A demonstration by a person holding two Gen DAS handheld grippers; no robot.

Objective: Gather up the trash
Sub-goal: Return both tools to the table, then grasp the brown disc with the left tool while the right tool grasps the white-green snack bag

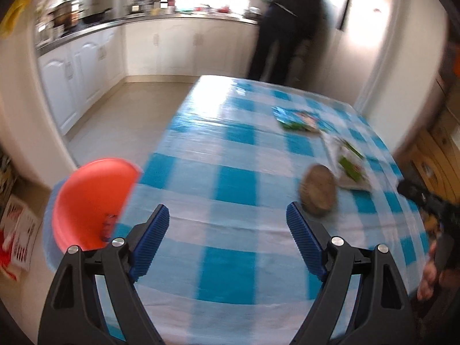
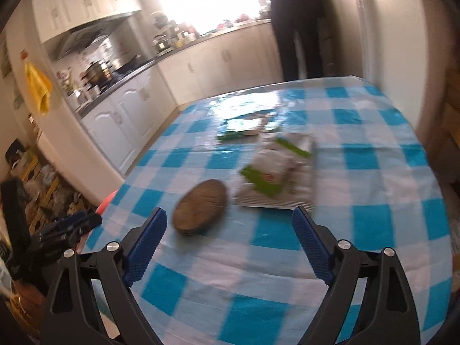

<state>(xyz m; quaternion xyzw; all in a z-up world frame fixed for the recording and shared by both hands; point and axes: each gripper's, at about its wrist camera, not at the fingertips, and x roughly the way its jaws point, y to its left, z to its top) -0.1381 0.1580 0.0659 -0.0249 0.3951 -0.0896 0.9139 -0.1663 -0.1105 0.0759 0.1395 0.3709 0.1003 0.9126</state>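
Observation:
A brown round piece of trash [image 1: 318,190] [image 2: 200,210] lies on the blue-and-white checked table [image 1: 235,184] [image 2: 359,189]. Beside it lies a white and green wrapper [image 1: 346,162] [image 2: 277,172]. Farther back lies a blue-green wrapper [image 1: 297,118] [image 2: 247,128]. An orange bin [image 1: 92,201] stands at the table's left edge; its rim shows in the right wrist view [image 2: 107,199]. My left gripper [image 1: 227,215] is open and empty above the table, between the bin and the brown piece. My right gripper [image 2: 230,218] is open and empty, just short of the brown piece.
A person in dark clothes [image 1: 287,26] [image 2: 299,20] stands at the kitchen counter [image 1: 184,18] behind the table. White cabinets [image 1: 77,66] line the left. Boxes and clutter [image 1: 17,227] [image 2: 34,195] sit on the floor at the left. My other gripper shows at the right edge [image 1: 431,204].

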